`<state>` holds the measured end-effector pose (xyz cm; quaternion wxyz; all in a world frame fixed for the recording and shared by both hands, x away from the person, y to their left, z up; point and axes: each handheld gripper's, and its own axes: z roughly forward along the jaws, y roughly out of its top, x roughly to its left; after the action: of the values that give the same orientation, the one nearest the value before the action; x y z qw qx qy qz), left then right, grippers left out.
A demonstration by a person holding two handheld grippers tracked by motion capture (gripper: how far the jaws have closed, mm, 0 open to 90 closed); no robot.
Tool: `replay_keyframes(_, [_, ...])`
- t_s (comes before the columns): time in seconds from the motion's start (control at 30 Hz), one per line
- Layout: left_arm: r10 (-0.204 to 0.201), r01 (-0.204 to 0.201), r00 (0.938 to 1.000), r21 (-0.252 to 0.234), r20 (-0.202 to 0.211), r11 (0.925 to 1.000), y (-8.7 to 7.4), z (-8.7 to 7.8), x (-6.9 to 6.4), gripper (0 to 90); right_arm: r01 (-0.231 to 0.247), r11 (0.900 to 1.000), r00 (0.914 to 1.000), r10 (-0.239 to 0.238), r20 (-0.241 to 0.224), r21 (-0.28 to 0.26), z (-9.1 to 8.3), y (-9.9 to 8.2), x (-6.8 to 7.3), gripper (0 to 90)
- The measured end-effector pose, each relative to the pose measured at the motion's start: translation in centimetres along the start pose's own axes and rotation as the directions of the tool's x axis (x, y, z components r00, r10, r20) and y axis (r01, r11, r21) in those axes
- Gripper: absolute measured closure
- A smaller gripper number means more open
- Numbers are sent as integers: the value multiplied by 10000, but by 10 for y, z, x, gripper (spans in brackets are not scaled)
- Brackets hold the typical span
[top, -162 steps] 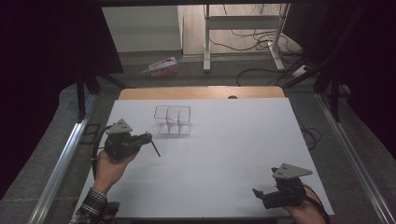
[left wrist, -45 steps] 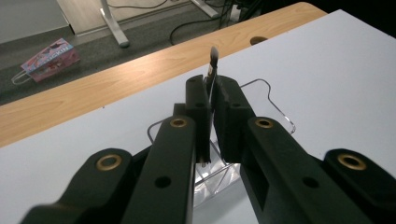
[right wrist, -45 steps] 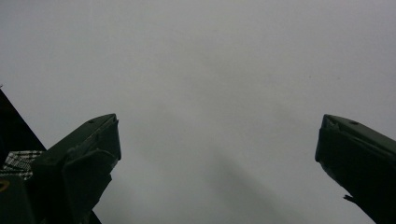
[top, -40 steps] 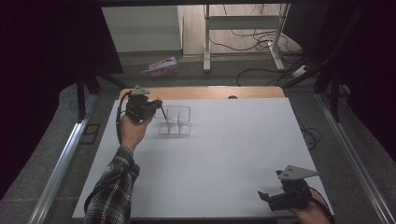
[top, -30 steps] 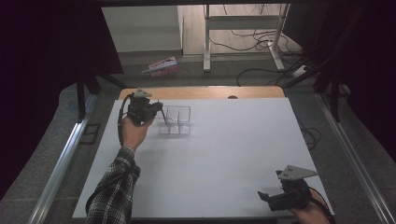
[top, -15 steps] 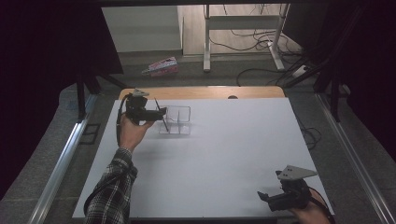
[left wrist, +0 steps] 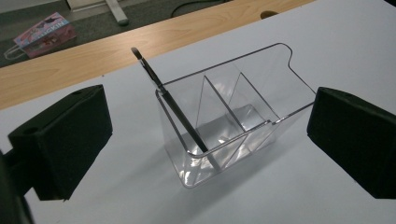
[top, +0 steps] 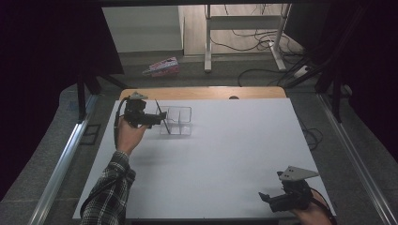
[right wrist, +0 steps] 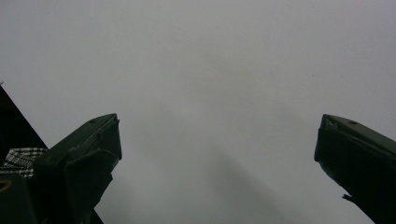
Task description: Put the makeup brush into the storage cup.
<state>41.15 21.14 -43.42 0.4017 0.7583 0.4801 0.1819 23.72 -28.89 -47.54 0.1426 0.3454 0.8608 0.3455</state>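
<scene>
The thin brush (left wrist: pixel 170 100) leaned in the nearest cell of the clear organiser (left wrist: pixel 233 112) at the desk's (top: pixel 225 154) ten o'clock, so we judged it delivered, both our left hand-held gripper (top: pixel 157 119) and right hand-held gripper (top: pixel 264 198) gaping empty.

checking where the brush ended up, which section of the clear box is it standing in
The brush leans in the end section of the clear box nearest the left tongs; the other sections beyond the dividers hold nothing.

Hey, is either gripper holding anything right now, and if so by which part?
Nothing is held. The left gripper is open around the clear organizer, where a brush leans; the right gripper is open.
</scene>
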Motion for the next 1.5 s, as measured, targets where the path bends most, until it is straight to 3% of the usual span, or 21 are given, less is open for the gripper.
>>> replay_keyframes(0.37, [123, -120, 9989, -81, 448, 9999, -7, -9, -2, 5, -2, 10000, 10000, 2, 17, 17, 0, 0, 0, 6])
replay_keyframes(0.8, [387, -374, 9971, -208, 658, 9991, -15, -15, -10, 0, -4, 10000, 10000, 4, 26, 22, 0, 0, 0, 6])
replay_keyframes(1.1, [830, -837, 9935, 49, 782, 9965, -27, -19, -16, 0, -15, 10000, 10000, 15, 37, 19, 0, 0, 0, 6])
replay_keyframes(1.5, [783, -793, 9911, 46, 1076, 9968, -43, -22, -21, 0, -24, 10000, 10000, 24, 52, 21, 0, 0, 0, 6])
